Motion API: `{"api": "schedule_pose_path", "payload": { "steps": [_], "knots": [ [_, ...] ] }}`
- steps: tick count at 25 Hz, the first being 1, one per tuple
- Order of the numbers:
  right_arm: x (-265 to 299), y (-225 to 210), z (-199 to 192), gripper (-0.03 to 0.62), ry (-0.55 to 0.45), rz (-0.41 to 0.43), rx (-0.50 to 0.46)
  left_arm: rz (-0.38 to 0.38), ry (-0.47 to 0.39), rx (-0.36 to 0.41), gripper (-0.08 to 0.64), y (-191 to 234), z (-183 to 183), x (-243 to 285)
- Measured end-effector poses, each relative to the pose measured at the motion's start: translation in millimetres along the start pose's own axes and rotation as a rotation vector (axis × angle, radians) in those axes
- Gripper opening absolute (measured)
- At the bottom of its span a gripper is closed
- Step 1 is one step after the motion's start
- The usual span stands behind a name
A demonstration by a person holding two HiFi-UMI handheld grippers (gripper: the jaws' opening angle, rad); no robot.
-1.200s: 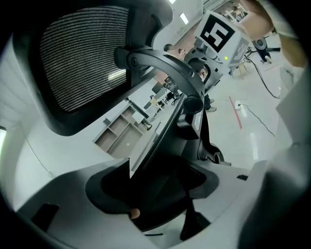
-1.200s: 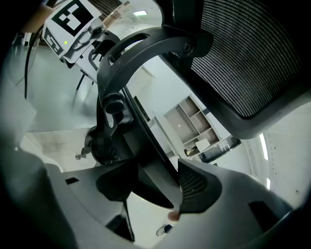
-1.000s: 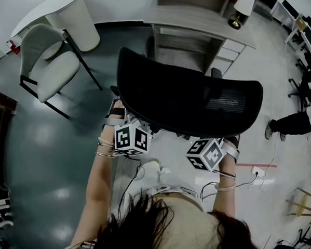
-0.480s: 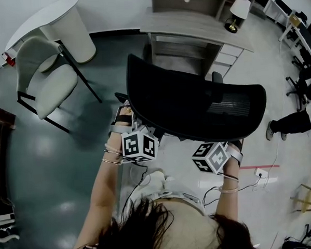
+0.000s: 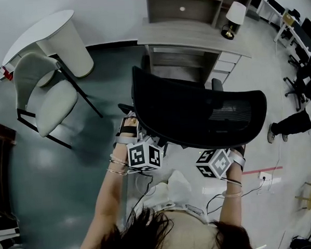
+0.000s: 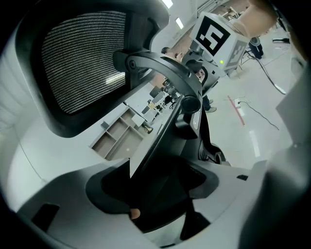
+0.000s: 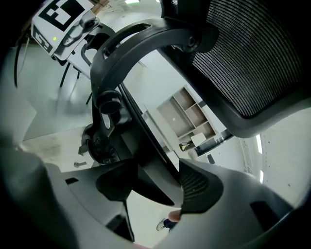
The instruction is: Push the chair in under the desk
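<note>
Our left gripper [image 6: 155, 194] clamps the black chair [image 5: 196, 114] by its backrest edge, and our right gripper [image 7: 150, 187] is closed on the opposite edge. The black chair stands just before the grey desk [image 5: 192, 35], facing its opening. A white chair [image 5: 47, 96] sits well apart at the left.

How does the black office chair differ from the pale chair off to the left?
The black office chair has a dark mesh back; the pale chair is cushioned on thin dark legs. The black office chair faces the desk, with the left hand-held gripper and right hand-held gripper clamped on its back; the pale chair stands untouched beside the round white table. Nobody sits in either.
</note>
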State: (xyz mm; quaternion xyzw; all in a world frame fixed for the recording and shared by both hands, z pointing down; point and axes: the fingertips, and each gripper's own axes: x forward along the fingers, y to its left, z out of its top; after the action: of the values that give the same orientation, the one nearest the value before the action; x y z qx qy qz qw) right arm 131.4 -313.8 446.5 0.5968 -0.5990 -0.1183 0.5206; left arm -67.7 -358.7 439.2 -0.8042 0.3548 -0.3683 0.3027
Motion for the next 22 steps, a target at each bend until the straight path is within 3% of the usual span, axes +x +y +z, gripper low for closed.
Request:
{"api": "schedule_pose_path", "payload": {
  "steps": [22],
  "knots": [
    [39, -13, 23, 0.259, -0.012, 0.002, -0.002, -0.007, 0.0, -0.001, 0.291, 28, -10, 40]
  ]
}}
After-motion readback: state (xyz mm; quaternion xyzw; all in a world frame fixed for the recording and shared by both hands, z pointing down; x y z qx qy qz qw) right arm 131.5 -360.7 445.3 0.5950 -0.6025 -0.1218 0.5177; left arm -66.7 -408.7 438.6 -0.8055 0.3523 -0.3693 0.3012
